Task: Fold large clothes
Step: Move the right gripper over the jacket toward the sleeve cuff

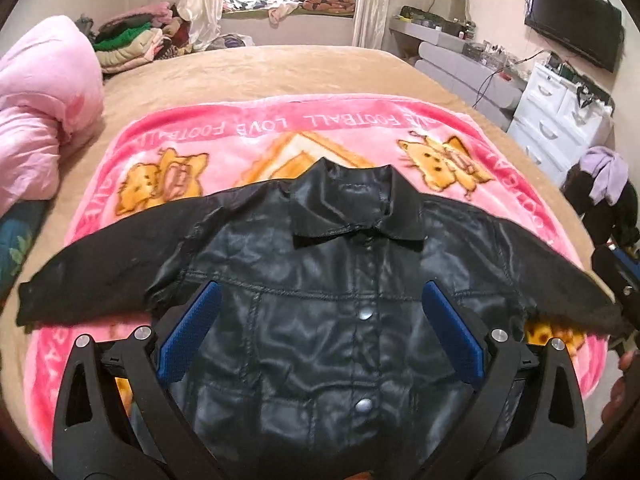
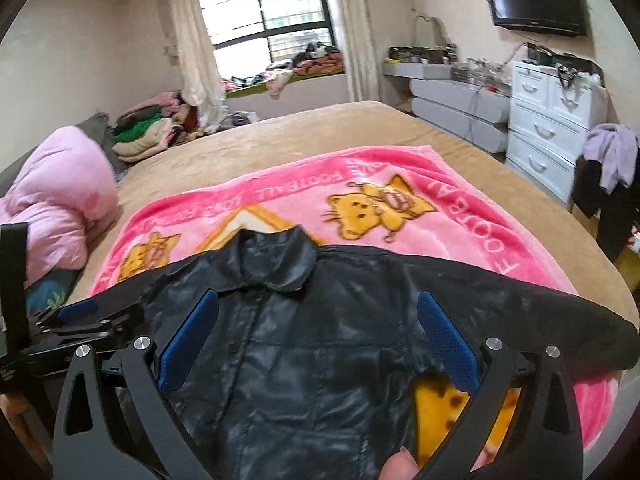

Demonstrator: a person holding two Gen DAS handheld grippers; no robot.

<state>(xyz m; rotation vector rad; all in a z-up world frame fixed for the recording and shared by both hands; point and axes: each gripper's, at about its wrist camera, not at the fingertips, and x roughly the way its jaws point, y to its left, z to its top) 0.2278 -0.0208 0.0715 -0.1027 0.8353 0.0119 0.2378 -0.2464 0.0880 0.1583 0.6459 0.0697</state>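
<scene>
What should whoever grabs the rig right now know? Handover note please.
Left gripper: jaws open, empty, above the jacket's chest.
Right gripper: jaws open, empty, above the jacket's right side.
Black jacket: flat, front up, snapped shut, both sleeves spread out, on the pink blanket on the bed.
Done: the jacket is laid out. No fold yet.
Left: fold the sleeves in, then the body.

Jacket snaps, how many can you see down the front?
2: one snap mid-chest, another snap lower on the jacket. More may hide under the collar or below.
</scene>
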